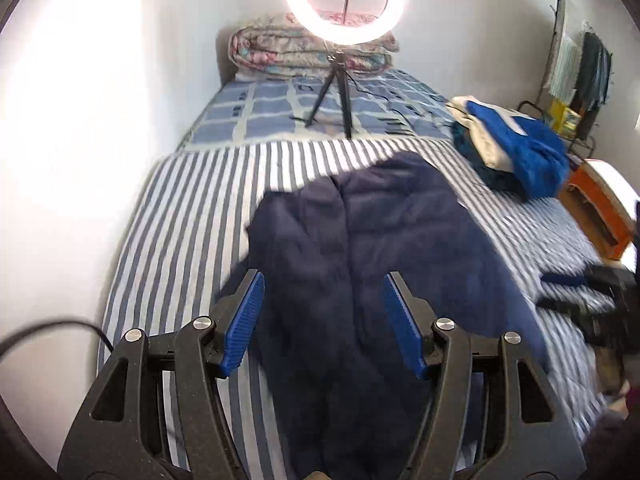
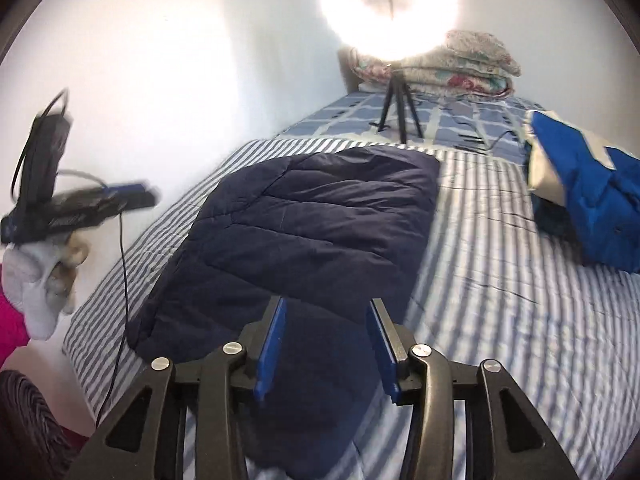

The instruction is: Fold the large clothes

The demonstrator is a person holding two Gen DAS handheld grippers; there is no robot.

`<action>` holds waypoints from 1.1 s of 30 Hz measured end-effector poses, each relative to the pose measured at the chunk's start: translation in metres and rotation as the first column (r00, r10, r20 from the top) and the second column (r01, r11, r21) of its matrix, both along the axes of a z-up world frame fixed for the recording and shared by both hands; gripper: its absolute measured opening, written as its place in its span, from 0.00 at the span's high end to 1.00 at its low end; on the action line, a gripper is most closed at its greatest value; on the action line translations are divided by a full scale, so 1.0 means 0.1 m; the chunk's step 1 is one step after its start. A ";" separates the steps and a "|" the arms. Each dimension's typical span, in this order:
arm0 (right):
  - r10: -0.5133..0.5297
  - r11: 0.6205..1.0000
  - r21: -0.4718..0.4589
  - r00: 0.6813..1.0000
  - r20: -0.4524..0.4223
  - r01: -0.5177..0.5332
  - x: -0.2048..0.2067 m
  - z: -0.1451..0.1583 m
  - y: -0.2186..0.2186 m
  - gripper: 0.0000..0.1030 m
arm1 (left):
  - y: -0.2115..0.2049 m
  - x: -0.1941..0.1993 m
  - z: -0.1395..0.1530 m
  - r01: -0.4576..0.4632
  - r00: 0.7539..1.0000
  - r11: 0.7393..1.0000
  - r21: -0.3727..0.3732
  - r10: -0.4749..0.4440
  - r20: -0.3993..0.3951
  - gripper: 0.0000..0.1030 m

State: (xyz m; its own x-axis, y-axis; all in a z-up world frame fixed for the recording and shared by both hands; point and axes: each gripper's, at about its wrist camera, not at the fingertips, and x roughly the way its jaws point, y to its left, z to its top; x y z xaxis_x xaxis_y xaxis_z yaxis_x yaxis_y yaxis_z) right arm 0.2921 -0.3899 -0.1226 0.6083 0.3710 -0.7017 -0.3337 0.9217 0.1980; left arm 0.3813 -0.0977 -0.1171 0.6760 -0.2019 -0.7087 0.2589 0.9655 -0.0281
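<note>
A: Currently, where was the navy quilted garment (image 2: 304, 220)?

B: It lay folded flat on the striped bed sheet (image 2: 500, 280), near the wall side. A pile of blue and cream clothes (image 2: 580, 192) sat well apart, toward the far right edge.

A: State of the left gripper (image 1: 323, 312)?

B: Jaws spread, nothing between the blue pads (image 1: 246, 320); it was above the garment, not touching it.

A: And the right gripper (image 2: 326, 344)?

B: Also parted and empty, above the garment's near end. A ring light (image 1: 344, 0) on a tripod stood beyond, before folded floral bedding (image 1: 280, 52).
</note>
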 end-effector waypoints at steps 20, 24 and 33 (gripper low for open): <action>0.035 0.998 0.057 0.999 -0.025 -0.033 0.02 -0.42 0.04 0.41 | 1.10 0.45 -0.71 -0.201 0.962 0.944 -0.260 0.140 -0.237 0.24; 0.000 0.993 0.116 1.000 -0.006 0.000 0.03 -0.40 -0.24 0.11 | 1.55 0.44 -0.81 -0.272 0.924 0.847 -0.457 0.096 -0.370 0.21; -0.039 0.950 0.306 0.994 -0.103 0.069 0.35 -0.55 -0.60 0.01 | 1.77 0.51 -1.14 -0.345 0.886 0.687 -0.639 0.012 -0.464 0.18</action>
State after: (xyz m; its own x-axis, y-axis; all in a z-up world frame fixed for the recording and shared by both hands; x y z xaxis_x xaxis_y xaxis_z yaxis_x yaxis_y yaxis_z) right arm 0.3272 -0.4504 -0.1772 0.5703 0.5468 -0.6130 -0.2513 0.8266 0.5035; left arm 0.4322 0.0793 -0.2311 0.4477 -0.6451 -0.6191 -0.1122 0.6464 -0.7547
